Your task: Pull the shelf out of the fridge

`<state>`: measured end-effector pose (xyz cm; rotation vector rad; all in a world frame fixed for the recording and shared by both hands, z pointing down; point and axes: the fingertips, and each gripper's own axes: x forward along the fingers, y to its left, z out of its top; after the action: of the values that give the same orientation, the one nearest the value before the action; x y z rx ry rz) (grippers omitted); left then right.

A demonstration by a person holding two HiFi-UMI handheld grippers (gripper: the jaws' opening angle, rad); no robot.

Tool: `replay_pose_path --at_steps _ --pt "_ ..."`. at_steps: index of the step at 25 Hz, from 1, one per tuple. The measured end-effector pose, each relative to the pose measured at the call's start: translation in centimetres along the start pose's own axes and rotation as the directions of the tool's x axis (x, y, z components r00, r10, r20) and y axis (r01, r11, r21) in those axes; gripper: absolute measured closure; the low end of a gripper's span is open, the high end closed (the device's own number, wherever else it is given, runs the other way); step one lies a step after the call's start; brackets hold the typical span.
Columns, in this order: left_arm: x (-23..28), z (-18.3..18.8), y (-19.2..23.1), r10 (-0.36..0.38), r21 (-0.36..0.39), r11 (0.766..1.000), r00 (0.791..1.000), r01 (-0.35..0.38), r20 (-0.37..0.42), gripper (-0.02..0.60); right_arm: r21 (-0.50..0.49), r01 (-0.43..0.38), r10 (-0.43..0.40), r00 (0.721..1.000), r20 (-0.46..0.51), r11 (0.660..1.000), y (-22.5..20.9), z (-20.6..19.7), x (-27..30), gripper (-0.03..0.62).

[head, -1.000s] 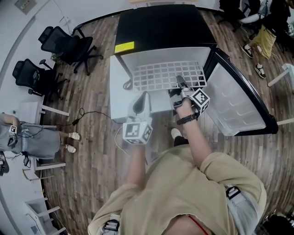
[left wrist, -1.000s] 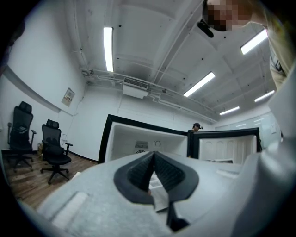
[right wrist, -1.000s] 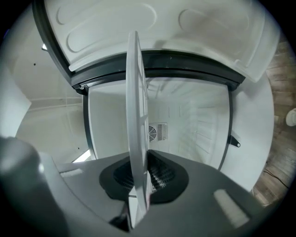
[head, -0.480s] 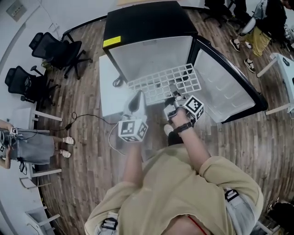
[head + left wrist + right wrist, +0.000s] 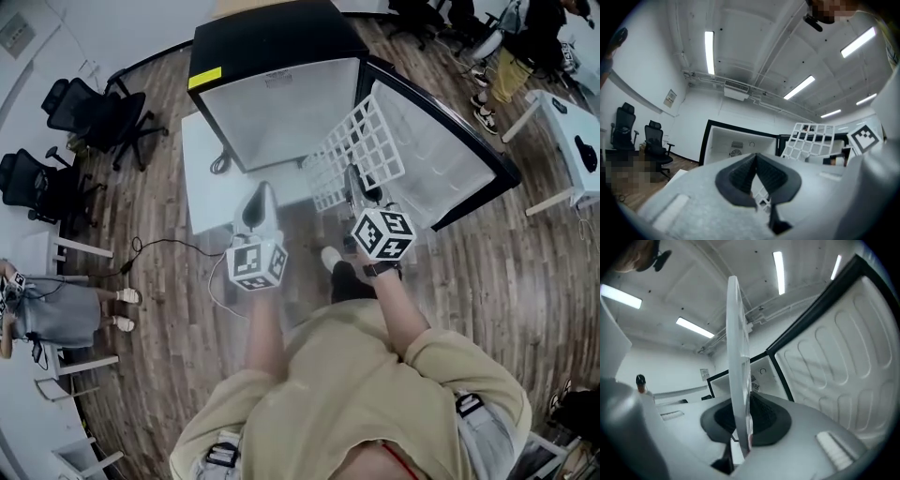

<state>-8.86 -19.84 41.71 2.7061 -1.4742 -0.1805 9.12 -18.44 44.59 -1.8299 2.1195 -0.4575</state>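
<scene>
The black fridge [image 5: 272, 47] lies on its back on the wooden floor, with its white inside [image 5: 281, 108] bare and its door [image 5: 441, 159] swung out to the right. The white grid shelf [image 5: 361, 150] is outside the fridge, tipped up on edge in front of the door. My right gripper [image 5: 354, 183] is shut on the shelf's near edge. In the right gripper view the shelf [image 5: 737, 357] runs edge-on between the pads [image 5: 761, 416]. My left gripper [image 5: 258, 195] hangs left of the shelf, shut and holding nothing [image 5: 755, 157].
A white panel [image 5: 202, 178] lies on the floor left of the fridge, with a cable [image 5: 178, 248] trailing from it. Office chairs [image 5: 84, 112] stand at the far left and a person [image 5: 47, 309] sits at the left edge. A white table [image 5: 567, 141] is on the right.
The shelf has come from lying flat inside the fridge to outside it, swung right and tipped up on edge. My right gripper has drawn back with it. The left gripper has stayed alongside.
</scene>
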Motion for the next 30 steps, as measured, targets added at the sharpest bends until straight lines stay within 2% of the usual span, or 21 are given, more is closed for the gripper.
replay_pose_path --at_steps 6,10,12,14,18,30 --pt "-1.5 0.9 -0.9 0.007 0.004 1.0 1.0 -0.007 0.015 0.578 -0.247 0.008 0.002 0.999 0.037 0.969 1.8 2.1 -3.2 0.562" --pt "-2.4 0.3 -1.3 0.001 0.032 0.999 1.0 -0.001 0.009 0.578 -0.318 0.004 0.009 0.999 0.039 0.948 2.6 2.3 -4.4 0.563" --pt "-2.7 0.3 -1.2 0.0 0.012 1.0 1.0 0.0 0.007 0.578 -0.341 -0.001 0.015 0.999 0.037 0.94 3.1 2.1 -4.7 0.563" --pt "-3.0 1.1 -1.4 0.0 -0.006 1.0 1.0 0.001 0.018 0.578 -0.359 -0.006 0.02 0.999 0.034 0.933 3.4 2.0 -5.0 0.563" --pt "-3.0 2.6 -2.1 -0.005 0.053 0.999 0.999 0.003 0.036 0.578 -0.359 -0.004 0.021 0.999 0.042 0.933 3.4 2.2 -5.5 0.562" --pt "-3.5 0.7 -2.6 -0.02 0.053 0.998 1.0 0.02 0.013 0.578 -0.328 0.013 0.002 0.999 0.044 0.945 3.0 1.6 -6.4 0.562"
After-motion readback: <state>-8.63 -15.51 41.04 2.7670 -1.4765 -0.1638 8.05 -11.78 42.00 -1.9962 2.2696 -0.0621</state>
